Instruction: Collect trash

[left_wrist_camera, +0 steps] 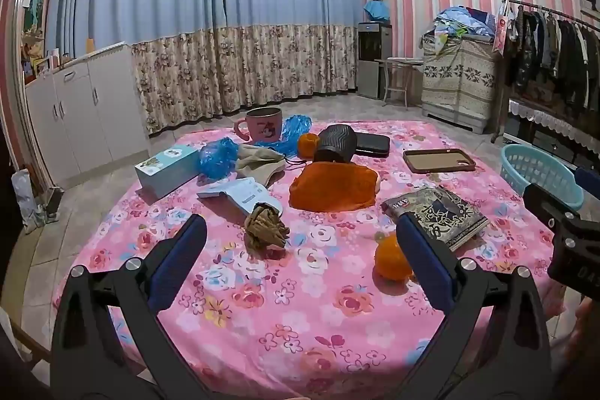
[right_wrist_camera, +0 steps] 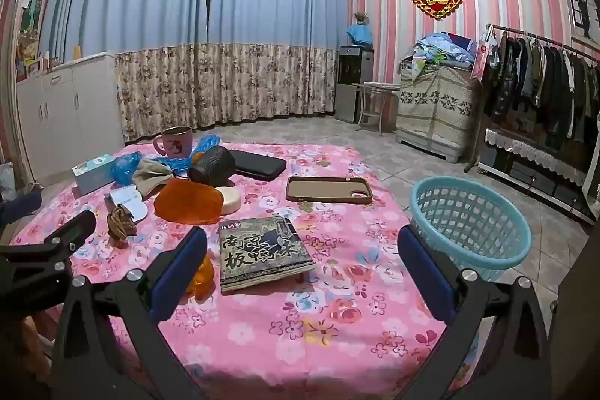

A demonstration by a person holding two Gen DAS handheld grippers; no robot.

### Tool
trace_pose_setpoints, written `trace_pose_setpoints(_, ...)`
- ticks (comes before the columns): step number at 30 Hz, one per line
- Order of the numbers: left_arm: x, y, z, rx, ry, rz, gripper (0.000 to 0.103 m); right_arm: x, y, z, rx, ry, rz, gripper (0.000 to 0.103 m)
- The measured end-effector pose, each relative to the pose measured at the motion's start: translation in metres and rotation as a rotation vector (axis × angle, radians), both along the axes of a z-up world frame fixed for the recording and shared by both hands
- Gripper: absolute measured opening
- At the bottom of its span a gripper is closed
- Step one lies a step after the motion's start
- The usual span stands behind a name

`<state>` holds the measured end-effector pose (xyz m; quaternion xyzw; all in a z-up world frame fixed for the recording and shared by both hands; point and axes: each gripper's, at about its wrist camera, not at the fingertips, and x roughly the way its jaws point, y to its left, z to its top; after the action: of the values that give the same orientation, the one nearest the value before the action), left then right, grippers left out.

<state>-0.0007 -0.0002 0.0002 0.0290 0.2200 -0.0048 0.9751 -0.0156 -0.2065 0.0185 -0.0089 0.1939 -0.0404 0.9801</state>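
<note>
Both tools are spread wide and empty. The left gripper (left_wrist_camera: 300,250) has the crumpled brown paper wad (left_wrist_camera: 265,228) just ahead between its fingers, slightly left of centre, nearer than to the right gripper (right_wrist_camera: 300,261); the blue basket (right_wrist_camera: 468,220) sits right of that one.

Table covered by a matt cloth (left_wrist_camera: 300,306), pink floral print, lightly creased. Crumpled brown paper wad (left_wrist_camera: 266,227), rough and dull. Snack packet (right_wrist_camera: 262,250) in glossy printed foil, glare seen on top. Blue bag (left_wrist_camera: 217,156) in thin shiny plastic film. Basket (right_wrist_camera: 468,223) moulded in smooth light-blue plastic, perforated wall. Phone case (right_wrist_camera: 328,190) matt, rubbery look. Mug (left_wrist_camera: 262,130) glazed, glossy pink. Gripper pads (left_wrist_camera: 180,261) matt blue, arms black plastic with bright metal screws.
</note>
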Motion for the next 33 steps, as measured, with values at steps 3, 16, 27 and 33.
trace_pose_setpoints(3, 0.0011, -0.0005, 0.0022, -0.001, 0.002, 0.015, 0.098, -0.0007, -0.0004, 0.0006, 0.001, 0.000, 0.000, 0.099)
trace_pose_setpoints(16, -0.0007, 0.0025, 0.0009, 0.008, 0.001, 0.013, 0.098, 0.0003, -0.0018, 0.0055, 0.002, -0.003, -0.010, 0.099)
trace_pose_setpoints(27, -0.0002, 0.0013, 0.0006, 0.010, -0.004, 0.017, 0.098, 0.0001, -0.0019, 0.0037, 0.002, -0.005, -0.011, 0.099)
trace_pose_setpoints(33, -0.0004, 0.0016, 0.0004, 0.008, -0.003, 0.016, 0.098, -0.0004, -0.0025, 0.0020, 0.003, -0.005, -0.013, 0.099)
